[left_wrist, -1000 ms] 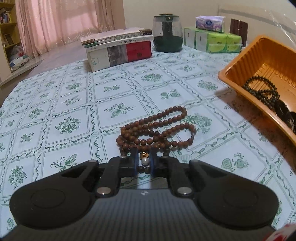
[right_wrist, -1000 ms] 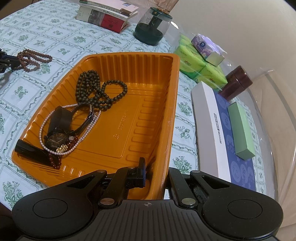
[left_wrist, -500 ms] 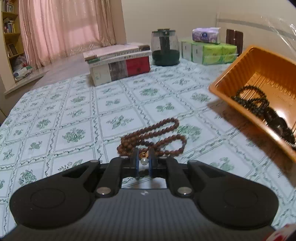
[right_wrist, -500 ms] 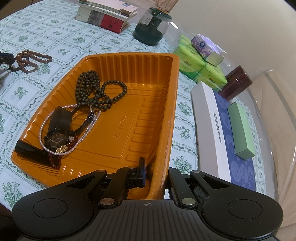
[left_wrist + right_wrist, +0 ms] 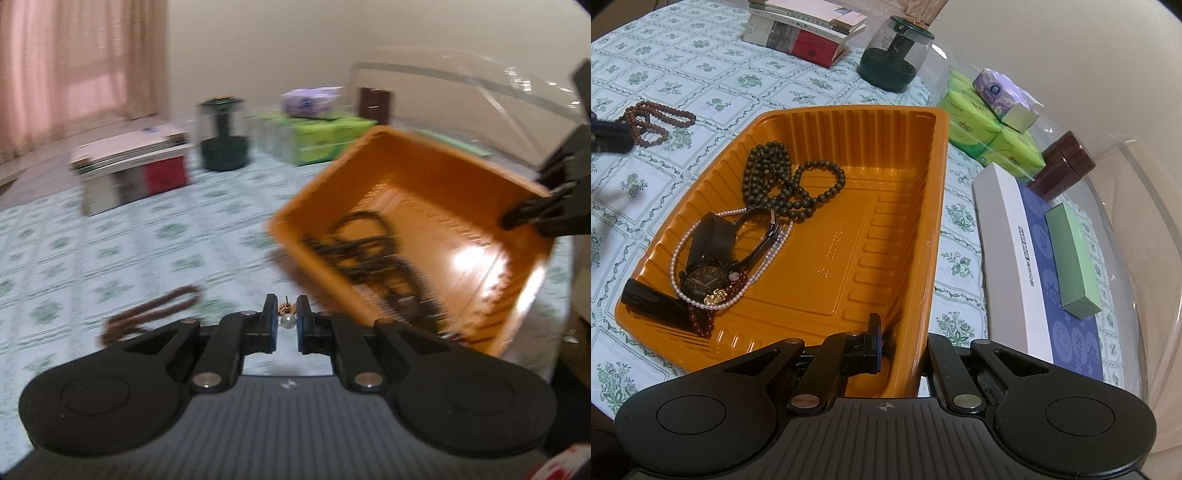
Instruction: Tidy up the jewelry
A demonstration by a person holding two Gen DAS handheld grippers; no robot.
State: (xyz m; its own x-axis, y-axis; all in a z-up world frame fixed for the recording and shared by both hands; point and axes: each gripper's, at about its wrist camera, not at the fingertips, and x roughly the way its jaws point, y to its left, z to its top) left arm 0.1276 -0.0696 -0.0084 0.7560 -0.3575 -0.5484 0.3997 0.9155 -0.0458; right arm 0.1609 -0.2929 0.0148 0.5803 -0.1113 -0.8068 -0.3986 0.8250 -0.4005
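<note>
In the blurred left wrist view, my left gripper (image 5: pixel 287 314) is shut on a small pearl earring (image 5: pixel 287 321) with a gold stud, held in the air above the tablecloth. The brown bead string (image 5: pixel 151 314) lies on the cloth to its lower left, also seen as the brown bead string (image 5: pixel 657 120). The orange tray (image 5: pixel 443 177) is just right of the earring. My right gripper (image 5: pixel 905 347) is shut on the orange tray's (image 5: pixel 849 110) near wall. In the tray lie a dark bead necklace (image 5: pixel 786 181), a black watch (image 5: pixel 705 277) and a pearl strand (image 5: pixel 679 251).
A stack of books (image 5: pixel 805 33) and a green glass jar (image 5: pixel 894 59) stand at the far side. Green tissue packs (image 5: pixel 990 136), a brown jar (image 5: pixel 1067 162) and a white and blue box (image 5: pixel 1027 258) with a green box (image 5: pixel 1071 258) on it sit right of the tray.
My left gripper has risen and swung right toward the tray with the pearl earring, leaving the brown beads on the cloth. The right gripper and the tray have stayed put.
</note>
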